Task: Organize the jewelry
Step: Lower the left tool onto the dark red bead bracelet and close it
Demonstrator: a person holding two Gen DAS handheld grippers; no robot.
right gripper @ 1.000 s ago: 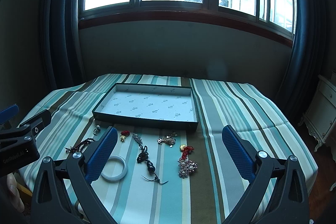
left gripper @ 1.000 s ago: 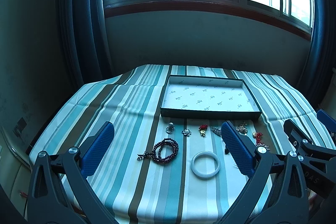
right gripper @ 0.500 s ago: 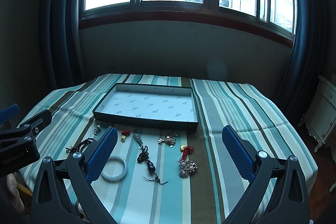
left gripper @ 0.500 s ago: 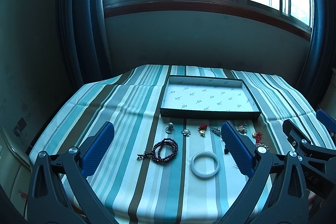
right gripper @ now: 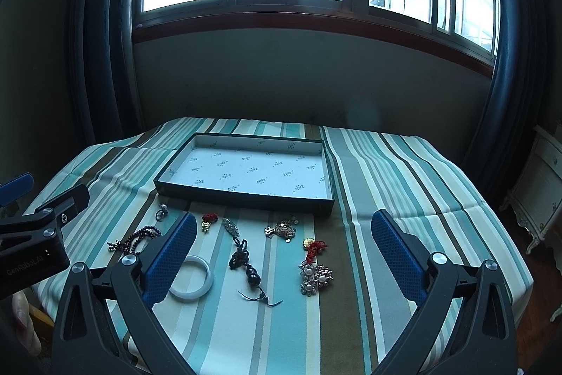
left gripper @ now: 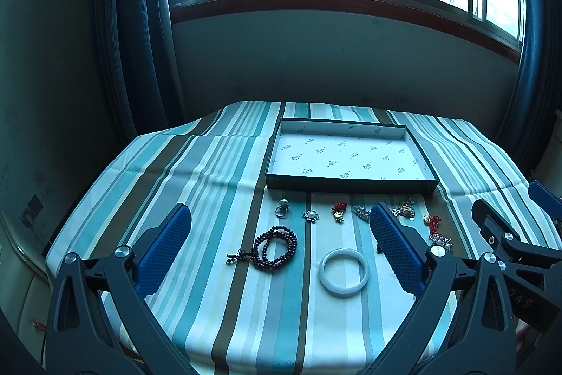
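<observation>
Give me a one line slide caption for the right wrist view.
Open right gripper above jewelry spread on a striped tablecloth, an empty tray beyond.

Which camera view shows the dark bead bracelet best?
The left wrist view: the dark bead bracelet lies whole and unobstructed between the open tool fingers. In the right wrist view it is partly hidden behind the blue pad.

Matt striped cloth (left gripper: 196,185), glossy smooth white bangle (left gripper: 344,272), printed paper tray lining (left gripper: 346,157), textured blue tool pads (right gripper: 170,260)
</observation>
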